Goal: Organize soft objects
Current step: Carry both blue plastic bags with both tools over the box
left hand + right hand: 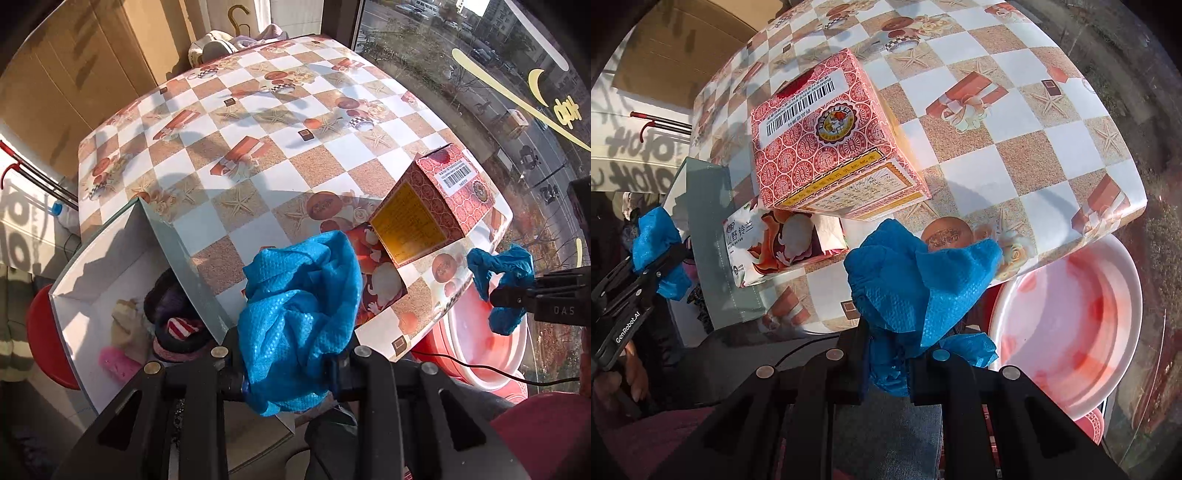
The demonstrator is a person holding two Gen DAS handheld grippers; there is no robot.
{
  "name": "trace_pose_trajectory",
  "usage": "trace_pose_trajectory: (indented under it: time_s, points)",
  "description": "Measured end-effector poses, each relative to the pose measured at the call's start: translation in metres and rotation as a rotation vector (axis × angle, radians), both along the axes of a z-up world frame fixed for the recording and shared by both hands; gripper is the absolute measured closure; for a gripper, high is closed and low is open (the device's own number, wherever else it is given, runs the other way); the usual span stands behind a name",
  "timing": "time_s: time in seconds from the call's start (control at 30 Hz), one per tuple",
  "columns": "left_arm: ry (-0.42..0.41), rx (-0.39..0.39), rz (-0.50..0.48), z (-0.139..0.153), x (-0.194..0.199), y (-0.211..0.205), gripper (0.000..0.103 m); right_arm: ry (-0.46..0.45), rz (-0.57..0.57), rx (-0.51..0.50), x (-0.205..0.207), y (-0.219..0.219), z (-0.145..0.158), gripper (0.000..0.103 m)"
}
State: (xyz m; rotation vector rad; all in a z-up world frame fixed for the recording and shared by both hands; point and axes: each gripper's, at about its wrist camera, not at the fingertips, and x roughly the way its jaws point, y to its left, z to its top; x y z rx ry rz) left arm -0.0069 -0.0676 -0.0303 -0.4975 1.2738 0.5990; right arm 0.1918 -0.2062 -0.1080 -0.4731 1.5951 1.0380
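Note:
My left gripper [291,363] is shut on a crumpled blue shoe cover [299,310], held at the near edge of the checkered table [258,155], just right of an open white box [92,266]. The box holds several soft items, among them a pink one [116,363] and a red-striped one [183,326]. My right gripper [886,362] is shut on a second blue shoe cover [916,280], held over the table's near right corner. It also shows in the left wrist view [502,277]. The left gripper and its cover show in the right wrist view [657,254].
A red patterned carton [436,199] [827,140] stands on the table's near right part, with a tissue pack [783,247] in front of it. A pink and white basin [1071,321] sits below the table's right edge. A window lies to the right, cardboard to the left.

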Motion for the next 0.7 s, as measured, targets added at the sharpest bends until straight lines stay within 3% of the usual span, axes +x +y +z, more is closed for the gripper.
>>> trace_pose_trajectory:
  time_s: [0.4, 0.7]
  points:
    - [0.003, 0.035, 0.246, 0.009, -0.093, 0.022, 0.071, -0.099, 0.346, 0.182, -0.097, 0.088, 0.061, 0.087]
    - [-0.007, 0.027, 0.479, 0.009, -0.154, 0.030, 0.071, -0.097, 0.561, 0.276, -0.173, 0.155, 0.095, 0.087]
